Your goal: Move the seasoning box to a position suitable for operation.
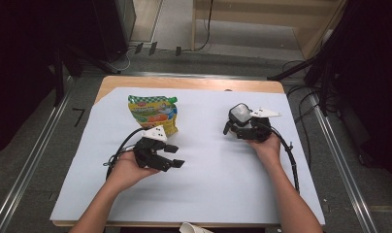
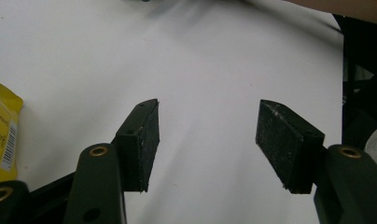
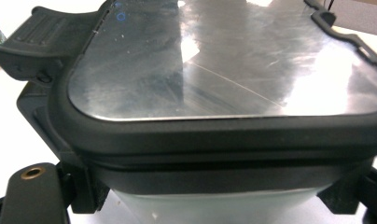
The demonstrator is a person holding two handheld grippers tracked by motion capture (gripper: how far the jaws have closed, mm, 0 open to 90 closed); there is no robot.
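The right gripper (image 1: 242, 127) clamps a lidded container (image 3: 224, 93) whose contents are hidden, while the left gripper (image 2: 207, 140) gapes empty.

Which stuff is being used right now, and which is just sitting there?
In use:
- right tongs, shut on the box
- box with black-rimmed shiny lid
- left tongs, open with nothing between them

Just sitting there:
- colourful snack pouch, beside the left tongs
- white sheet
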